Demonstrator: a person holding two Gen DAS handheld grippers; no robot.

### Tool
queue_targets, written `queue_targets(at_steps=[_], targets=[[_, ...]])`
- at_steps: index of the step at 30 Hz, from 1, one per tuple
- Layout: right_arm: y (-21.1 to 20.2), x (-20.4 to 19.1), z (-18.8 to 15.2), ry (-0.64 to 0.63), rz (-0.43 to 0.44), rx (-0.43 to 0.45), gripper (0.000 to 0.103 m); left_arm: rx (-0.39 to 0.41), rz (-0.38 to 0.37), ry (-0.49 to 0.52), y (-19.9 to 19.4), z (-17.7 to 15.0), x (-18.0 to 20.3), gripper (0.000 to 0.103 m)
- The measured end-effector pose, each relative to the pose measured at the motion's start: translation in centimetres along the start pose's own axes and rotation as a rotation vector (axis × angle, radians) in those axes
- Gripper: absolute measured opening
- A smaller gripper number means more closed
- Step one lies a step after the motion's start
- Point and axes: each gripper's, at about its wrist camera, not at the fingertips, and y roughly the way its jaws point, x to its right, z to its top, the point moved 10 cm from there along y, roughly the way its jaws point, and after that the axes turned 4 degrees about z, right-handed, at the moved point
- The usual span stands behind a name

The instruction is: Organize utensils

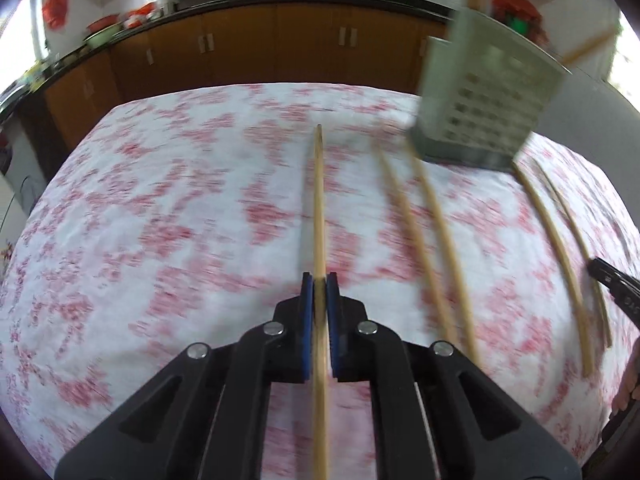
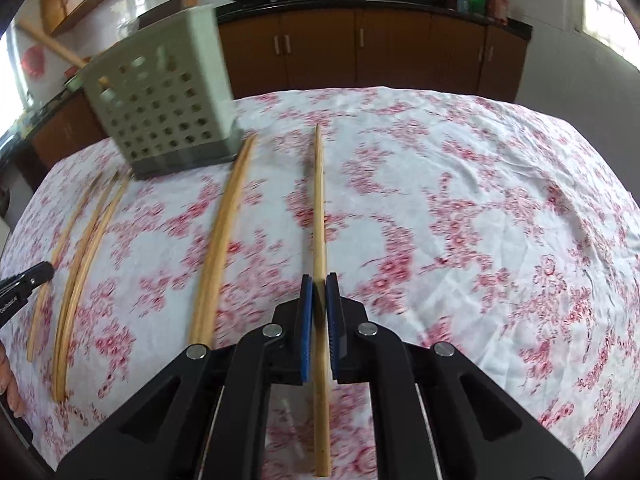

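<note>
Two grippers each clamped one chopstick: the left gripper (image 1: 319, 280) held a chopstick (image 1: 319, 200), and the right gripper (image 2: 319, 280) held another (image 2: 319, 208). Several loose chopsticks (image 2: 218, 240) lay on the floral cloth (image 2: 480, 220) near the perforated holder (image 2: 160, 112), which already contained some chopsticks.

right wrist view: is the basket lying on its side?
No. The basket stands upright on the tablecloth, with chopsticks sticking out of its open top.
</note>
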Motion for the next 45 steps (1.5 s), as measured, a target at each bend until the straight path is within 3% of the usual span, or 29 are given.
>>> queue_targets(at_steps=[19, 45], targets=[[0.0, 0.2, 0.1, -0.003, -0.007, 0.014, 0.009, 0.018, -0.070, -0.067, 0.0, 0.0, -1.4, 0.011], [-0.1, 0.3, 0.1, -0.007, -0.009, 0.013, 0.009, 0.018, -0.060, -0.061, 0.0, 0.0, -1.3, 0.011]])
